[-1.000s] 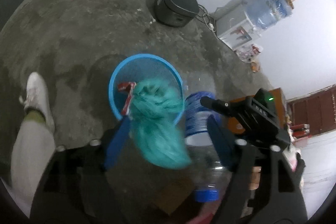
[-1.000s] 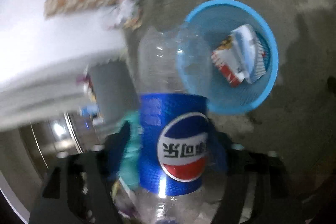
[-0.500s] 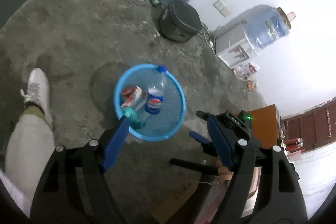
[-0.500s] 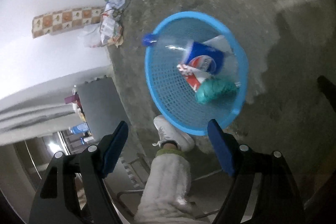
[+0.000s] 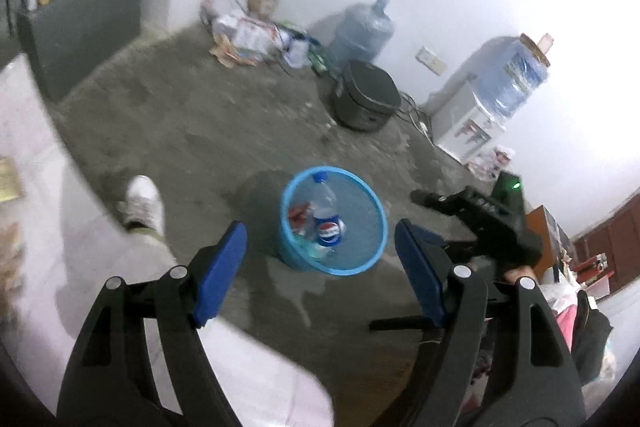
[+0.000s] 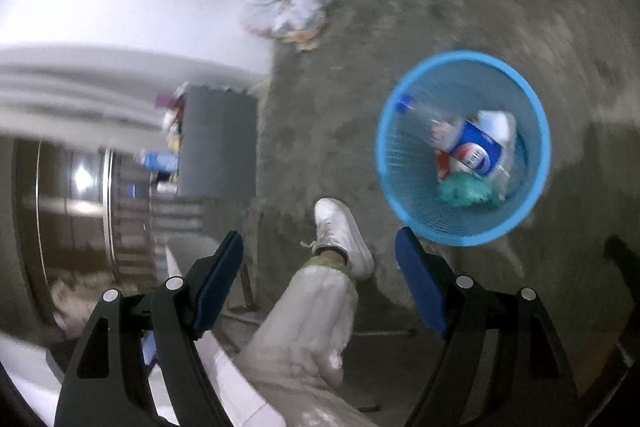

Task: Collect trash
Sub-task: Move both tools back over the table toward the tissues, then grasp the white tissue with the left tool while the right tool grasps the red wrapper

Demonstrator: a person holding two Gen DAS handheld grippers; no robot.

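A blue mesh basket point(image 5: 370, 259) point(image 6: 536, 115) stands on the concrete floor. Inside it lie a clear cola bottle point(image 5: 326, 223) point(image 6: 476, 143) with a blue label, a teal crumpled wad point(image 5: 314, 249) point(image 6: 466, 193) and a red and white wrapper point(image 5: 298, 215) point(image 6: 442, 163). My left gripper point(image 5: 320, 275) hangs open high above the basket with nothing between its fingers. My right gripper point(image 6: 320, 277) is open and empty too, left of the basket and over the person's leg; its black body point(image 5: 488, 223) shows in the left wrist view.
The person's white shoe point(image 5: 142, 201) point(image 6: 342, 231) and pale trouser leg point(image 6: 304, 327) stand left of the basket. A litter pile point(image 5: 248, 35) point(image 6: 296, 11), water jugs point(image 5: 362, 33), a dark round cooker point(image 5: 366, 95), a dispenser point(image 5: 468, 123) line the far wall. A grey cabinet point(image 5: 80, 27) is left.
Both grippers let go: the teal wad and the cola bottle dropped into the basket. Both hands then rose and drew back, so the basket looks smaller and farther.
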